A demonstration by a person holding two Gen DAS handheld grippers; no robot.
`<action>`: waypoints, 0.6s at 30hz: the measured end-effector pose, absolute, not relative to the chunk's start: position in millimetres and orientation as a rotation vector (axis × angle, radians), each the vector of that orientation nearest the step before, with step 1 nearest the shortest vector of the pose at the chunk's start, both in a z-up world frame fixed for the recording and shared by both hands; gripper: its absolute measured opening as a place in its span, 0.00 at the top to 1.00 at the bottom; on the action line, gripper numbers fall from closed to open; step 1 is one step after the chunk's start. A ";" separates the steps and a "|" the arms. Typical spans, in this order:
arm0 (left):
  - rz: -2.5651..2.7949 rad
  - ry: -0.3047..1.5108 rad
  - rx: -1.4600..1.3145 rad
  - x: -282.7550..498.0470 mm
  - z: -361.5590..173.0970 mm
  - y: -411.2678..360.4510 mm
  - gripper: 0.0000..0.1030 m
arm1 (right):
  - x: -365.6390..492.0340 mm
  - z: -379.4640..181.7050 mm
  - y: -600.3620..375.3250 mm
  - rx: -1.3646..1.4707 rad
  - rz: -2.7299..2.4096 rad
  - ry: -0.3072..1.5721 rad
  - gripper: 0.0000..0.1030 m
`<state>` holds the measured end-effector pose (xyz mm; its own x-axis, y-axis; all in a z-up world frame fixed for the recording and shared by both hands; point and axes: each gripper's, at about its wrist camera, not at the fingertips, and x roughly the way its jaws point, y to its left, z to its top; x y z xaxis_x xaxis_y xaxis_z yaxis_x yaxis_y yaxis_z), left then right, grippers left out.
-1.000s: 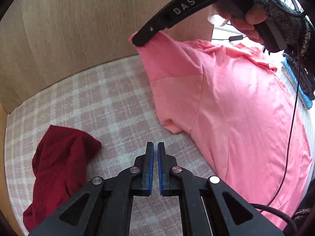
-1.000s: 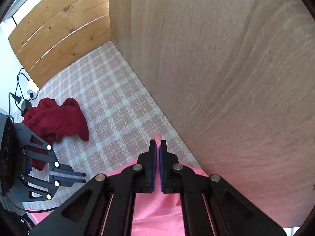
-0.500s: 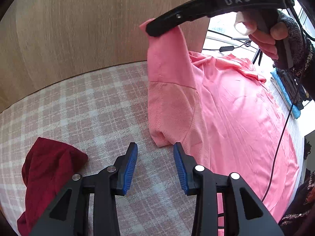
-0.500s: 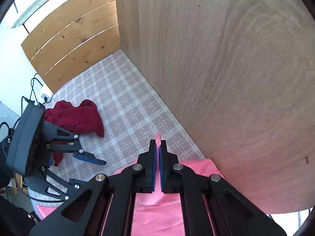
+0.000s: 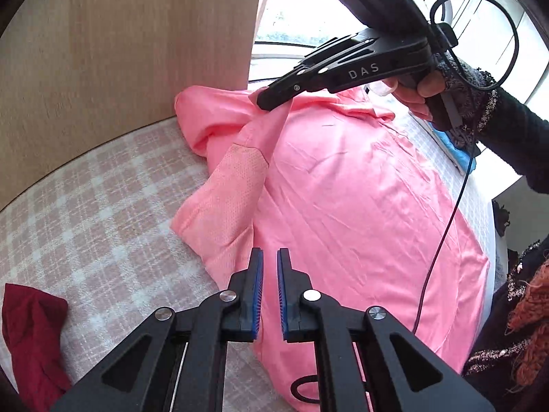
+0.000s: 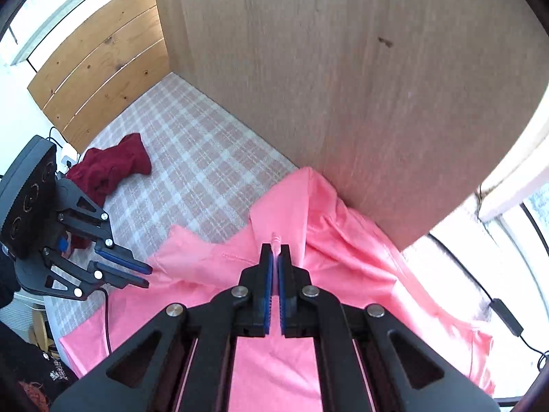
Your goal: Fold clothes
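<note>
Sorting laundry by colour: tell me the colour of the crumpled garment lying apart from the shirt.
Dark red garment, clearest in the right wrist view.

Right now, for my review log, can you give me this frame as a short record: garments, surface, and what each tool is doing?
surface: pink plaid bedsheet, wooden panel behind it
main garment: pink shirt, spread out, sleeve bunched near the panel
other garment: dark red garment, crumpled, apart from the shirt
right tool: shut on a pinch of the shirt's fabric, lifted
left tool: narrow gap between the pads, over the shirt's near edge, gripping nothing
fold progress: no finished fold visible
</note>
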<state>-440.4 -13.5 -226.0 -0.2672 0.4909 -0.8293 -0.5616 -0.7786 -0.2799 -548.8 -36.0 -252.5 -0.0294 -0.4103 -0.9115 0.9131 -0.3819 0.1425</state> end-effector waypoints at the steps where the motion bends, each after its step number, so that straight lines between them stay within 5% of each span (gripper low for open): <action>1: 2.087 0.098 -1.333 -438.9 -224.2 -15.9 0.87 | -547.9 -258.9 -28.3 1.210 -1.642 0.663 0.97; 5: 2.151 0.025 -1.360 -444.8 -211.6 -51.2 0.70 | -550.5 -275.6 -9.9 1.277 -1.636 0.715 0.97; 8: 2.108 -0.040 -1.396 -453.2 -212.9 -54.1 0.68 | -553.7 -273.5 -5.2 1.278 -1.640 0.677 0.97; 12: 2.059 0.070 -1.377 -450.0 -217.6 -23.7 0.57 | -553.5 -270.1 0.3 1.254 -1.650 0.662 0.97; 17: 2.042 -0.012 -1.404 -461.8 -224.7 -16.1 0.63 | -553.0 -267.7 5.2 1.236 -1.664 0.626 0.97; 18: 2.044 -0.017 -1.402 -463.1 -224.2 -14.6 0.77 | -552.8 -267.7 5.3 1.232 -1.668 0.619 0.97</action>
